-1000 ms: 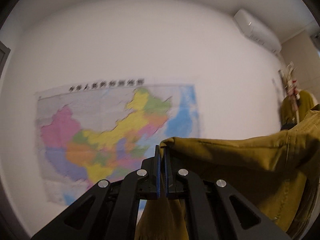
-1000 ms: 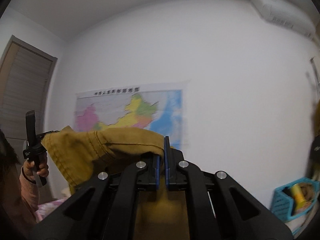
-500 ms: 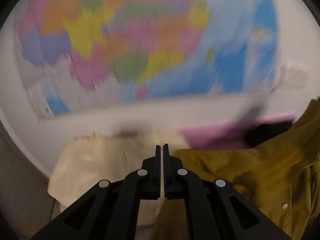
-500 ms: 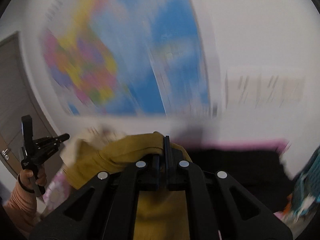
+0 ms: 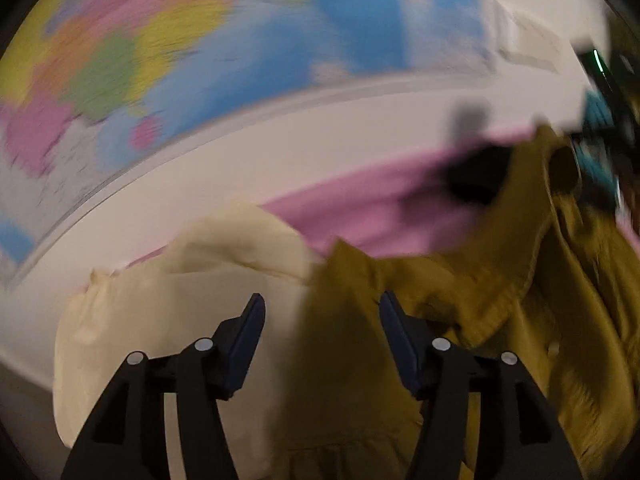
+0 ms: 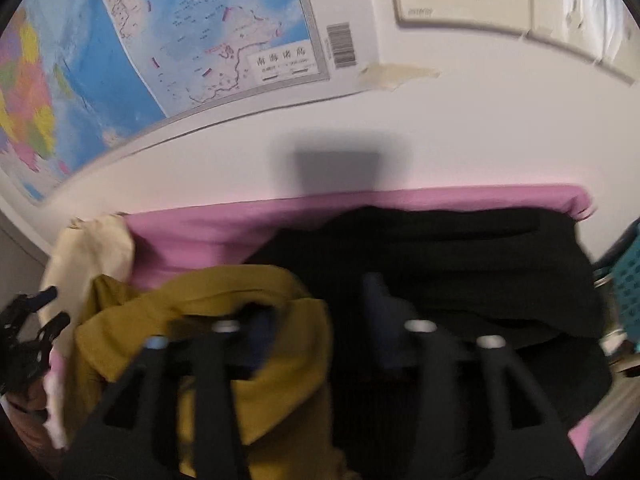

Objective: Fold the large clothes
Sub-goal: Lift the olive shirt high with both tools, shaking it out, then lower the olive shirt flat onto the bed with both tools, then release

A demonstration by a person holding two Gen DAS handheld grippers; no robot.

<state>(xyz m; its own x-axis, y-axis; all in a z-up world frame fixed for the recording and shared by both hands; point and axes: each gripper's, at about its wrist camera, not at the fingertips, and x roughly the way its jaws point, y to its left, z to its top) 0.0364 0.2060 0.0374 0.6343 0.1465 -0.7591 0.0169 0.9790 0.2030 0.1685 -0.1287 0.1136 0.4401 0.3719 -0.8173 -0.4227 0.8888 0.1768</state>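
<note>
Left wrist view first: your left gripper [image 5: 322, 330] has its jaws about half open and opening wider. The mustard jacket [image 5: 460, 320] lies between them, but the pads do not press on it, so it is let go. Out from the jaws, at ten o'clock, sits a cream cloth [image 5: 180, 312]. At twelve to one o'clock you see the pink sheet [image 5: 360, 208], and a black garment [image 5: 476, 176] lies on it at two o'clock. Higher up, the wall map [image 5: 160, 48] is a big blur.

Right wrist view next: your right gripper [image 6: 316, 320] is also about half open and opening. A fold of the mustard jacket [image 6: 224, 292] pokes in by the left finger, and nothing squeezes it. The black garment [image 6: 460, 272] spreads from twelve to three o'clock behind the jaws. At nine o'clock the left gripper [image 6: 36, 320] shows at the edge. A teal basket [image 6: 628, 292] peeks in at three o'clock.

The jacket sits bunched on the bed, not flat yet. It looks soft and floppy, a bit thick and heavy, so it will sag and slide if you grab one thin layer. It will not break. I think you should take hold at the shoulder seams or the bottom corners, pinch the thick stitched edge, and pull it out flat first.
</note>
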